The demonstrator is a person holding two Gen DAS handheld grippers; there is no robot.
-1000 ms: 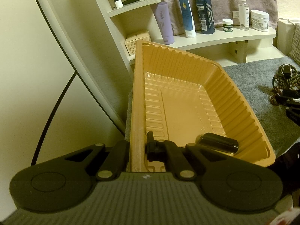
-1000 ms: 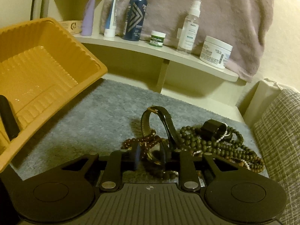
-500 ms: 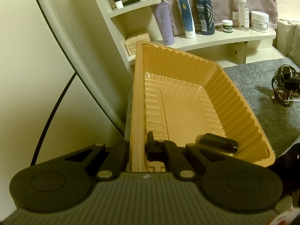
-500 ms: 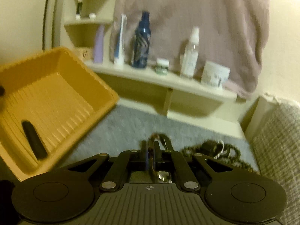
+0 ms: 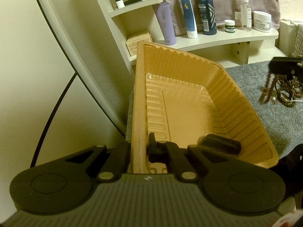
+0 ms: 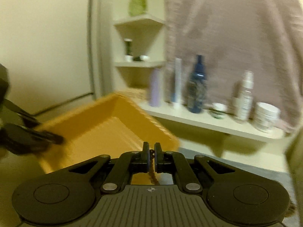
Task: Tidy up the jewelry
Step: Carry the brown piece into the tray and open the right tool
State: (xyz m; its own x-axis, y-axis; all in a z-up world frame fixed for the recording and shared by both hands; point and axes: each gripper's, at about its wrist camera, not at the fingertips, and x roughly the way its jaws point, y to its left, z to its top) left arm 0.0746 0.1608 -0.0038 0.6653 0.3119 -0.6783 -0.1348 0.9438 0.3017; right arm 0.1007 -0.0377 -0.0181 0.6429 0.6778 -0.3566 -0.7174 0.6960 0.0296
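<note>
Bracelet [image 6: 151, 172] now pinched in shut right claw [image 6: 151, 158], lifted off pile; tray [image 6: 106, 124] ahead-left. Left claw [image 5: 139, 151] clamped on tray rim. Next: drop in.

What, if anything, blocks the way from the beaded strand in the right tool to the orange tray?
Nothing visible does. The right tool is shut on a brown beaded strand, with the orange tray open just beyond. The left tool clamps only its rim.
</note>
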